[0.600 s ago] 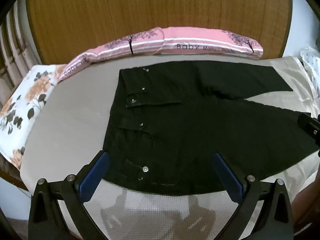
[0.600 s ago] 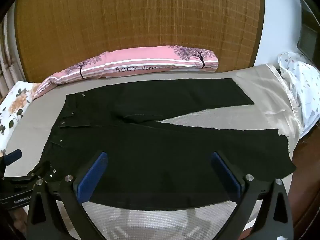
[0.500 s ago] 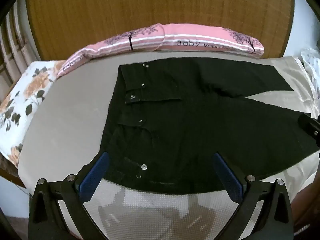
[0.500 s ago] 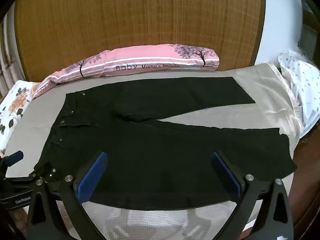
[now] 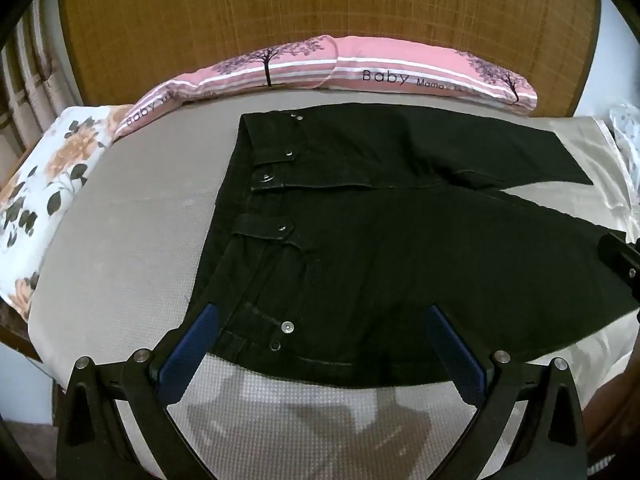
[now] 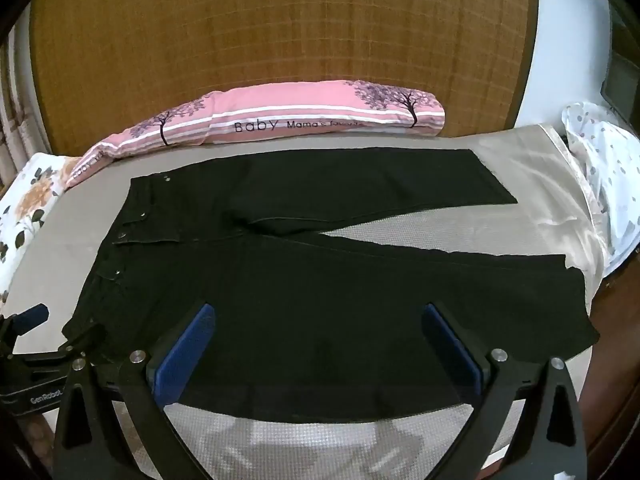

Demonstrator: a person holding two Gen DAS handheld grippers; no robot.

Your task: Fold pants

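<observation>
Black pants (image 5: pixel 400 248) lie flat on a grey bed (image 5: pixel 120 248), waistband to the left, both legs spread to the right in a V. My left gripper (image 5: pixel 320 340) is open over the near waist corner, just above the cloth. My right gripper (image 6: pixel 316 340) is open over the near leg of the pants (image 6: pixel 320 280), holding nothing. The left gripper also shows at the lower left of the right wrist view (image 6: pixel 32 340). The right gripper's body shows at the right edge of the left wrist view (image 5: pixel 620 256).
A long pink pillow (image 5: pixel 360 72) lies along the wooden headboard (image 5: pixel 320 8). A floral pillow (image 5: pixel 44 184) is at the left. A white dotted cloth (image 6: pixel 604 148) lies at the bed's right end. The bed's near edge is just below the grippers.
Both grippers have moved slightly forward and lower toward the pants. The pants have not moved. Both stay open.
</observation>
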